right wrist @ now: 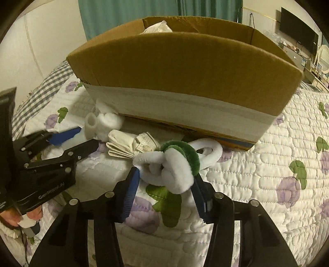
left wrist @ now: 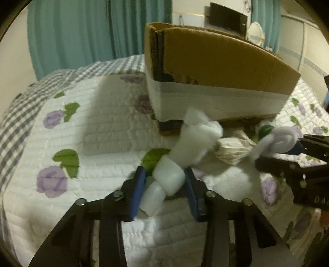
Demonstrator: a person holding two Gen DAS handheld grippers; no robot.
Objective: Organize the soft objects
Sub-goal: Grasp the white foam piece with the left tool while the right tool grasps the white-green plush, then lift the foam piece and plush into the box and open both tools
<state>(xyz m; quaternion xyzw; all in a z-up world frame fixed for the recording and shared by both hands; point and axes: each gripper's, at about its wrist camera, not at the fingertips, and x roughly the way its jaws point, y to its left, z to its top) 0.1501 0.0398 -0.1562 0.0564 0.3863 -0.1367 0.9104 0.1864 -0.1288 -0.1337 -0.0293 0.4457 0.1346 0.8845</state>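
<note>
My left gripper is shut on a white foam tube piece just above the quilt; it shows from the side in the right wrist view. A white wad of stuffing lies beyond it, in front of the cardboard box. My right gripper is shut on a knotted white and green plush rope, which also shows in the left wrist view. A folded cream cloth lies between the two grippers.
The open cardboard box with a white band stands on the flowered quilt and holds white material. Teal curtains hang behind. A television is on the far wall.
</note>
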